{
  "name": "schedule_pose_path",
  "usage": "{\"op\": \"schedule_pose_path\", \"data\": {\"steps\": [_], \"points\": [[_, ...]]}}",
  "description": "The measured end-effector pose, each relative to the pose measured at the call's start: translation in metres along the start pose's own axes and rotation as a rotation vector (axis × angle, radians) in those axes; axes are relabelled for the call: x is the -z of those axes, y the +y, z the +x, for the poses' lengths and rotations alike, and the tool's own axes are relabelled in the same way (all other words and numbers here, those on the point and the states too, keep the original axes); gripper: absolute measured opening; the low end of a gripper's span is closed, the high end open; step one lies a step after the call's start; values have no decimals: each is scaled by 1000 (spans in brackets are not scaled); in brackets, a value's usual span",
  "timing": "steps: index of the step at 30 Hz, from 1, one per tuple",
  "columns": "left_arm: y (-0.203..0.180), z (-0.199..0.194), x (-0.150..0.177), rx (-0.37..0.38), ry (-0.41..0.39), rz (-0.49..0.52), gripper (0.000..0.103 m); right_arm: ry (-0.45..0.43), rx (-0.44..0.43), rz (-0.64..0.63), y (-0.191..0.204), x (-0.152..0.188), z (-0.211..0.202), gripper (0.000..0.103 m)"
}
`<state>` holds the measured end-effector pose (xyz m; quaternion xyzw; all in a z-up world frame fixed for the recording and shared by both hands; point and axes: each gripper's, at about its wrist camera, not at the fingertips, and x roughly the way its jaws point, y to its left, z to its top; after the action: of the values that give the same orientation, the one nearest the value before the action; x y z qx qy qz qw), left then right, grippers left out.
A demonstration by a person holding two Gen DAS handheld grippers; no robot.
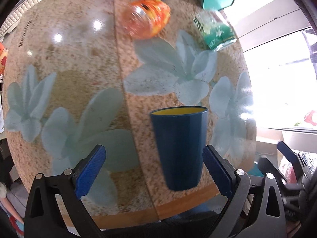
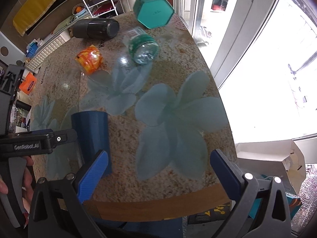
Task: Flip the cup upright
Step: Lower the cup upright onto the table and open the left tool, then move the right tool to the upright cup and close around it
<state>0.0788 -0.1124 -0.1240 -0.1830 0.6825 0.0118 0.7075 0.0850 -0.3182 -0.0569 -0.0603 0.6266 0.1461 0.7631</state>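
Note:
A dark blue cup (image 1: 180, 148) with a yellow inside stands upright on the flower-patterned table (image 1: 79, 63), mouth up. My left gripper (image 1: 153, 158) is open. The cup stands between its blue fingers, close to the right finger (image 1: 216, 170), and I see no contact. In the right wrist view the cup (image 2: 93, 134) is at the lower left, partly behind the left gripper's black body (image 2: 37, 141). My right gripper (image 2: 158, 162) is open and empty over the table's near edge, to the right of the cup.
An orange-labelled bottle (image 1: 146, 17), a green-labelled clear bottle (image 2: 143, 46), a teal hexagonal box (image 2: 153, 10) and a black cylinder (image 2: 96, 28) lie at the far side of the table. A bright window (image 2: 267, 69) is on the right. A white box (image 2: 271, 158) sits beyond the table's right edge.

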Motion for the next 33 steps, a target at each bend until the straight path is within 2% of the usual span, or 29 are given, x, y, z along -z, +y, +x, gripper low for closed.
{"op": "schedule_pose_path", "data": {"steps": [6,12,17,21,31,33], "points": [[45,-37,11,59,-43,-1,99,26,-27,-31,42,-9,11,103],[73,-43,34,61,-102,18,99,49,-16,-100,83,-16,25,103],[97,-49,41,59,-101,26,99,86,20,-156,110,-26,48,103],[117,-47,42,105,-83,14,102,123,40,-171,124,-33,71,103],[135,-41,42,35,-81,15,103,225,79,-188,139,-42,122,103],[135,-40,43,43,-80,16,103,245,80,-185,140,-43,131,103]]}}
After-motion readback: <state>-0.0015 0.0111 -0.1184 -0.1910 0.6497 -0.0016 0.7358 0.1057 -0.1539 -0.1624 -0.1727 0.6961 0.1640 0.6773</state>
